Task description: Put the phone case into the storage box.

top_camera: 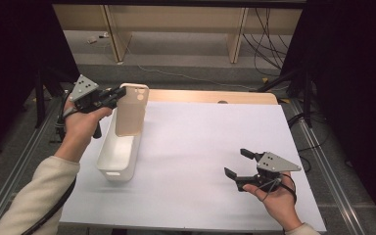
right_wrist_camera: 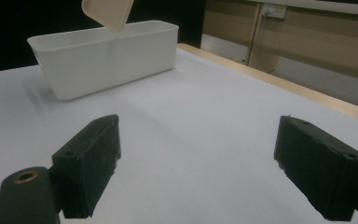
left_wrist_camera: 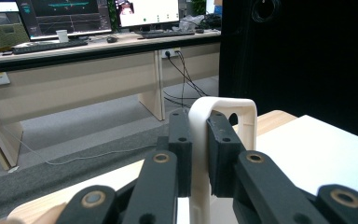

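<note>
Left jaws clamping phone case over bin.
My left gripper (top_camera: pixel 119 94) pinches the top edge of a beige plastic phone case (top_camera: pixel 131 110), hanging upright above the white rectangular plastic bin (top_camera: pixel 119 152) on the bench (top_camera: pixel 210 142); my right gripper (top_camera: pixel 239 162) gapes wide, empty, well apart.

Lid (top_camera: pixel 131 110) above bin (top_camera: pixel 119 155); bin table-left (top_camera: pixel 200 147)

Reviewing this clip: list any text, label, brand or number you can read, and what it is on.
No text can be read in these views.
Monitors on the far desk: charts and windows, too small and blurred to read.
Phone case held in the left tool: no print seen.
White bin: no label seen.
Right tool: no marking legible.
</note>
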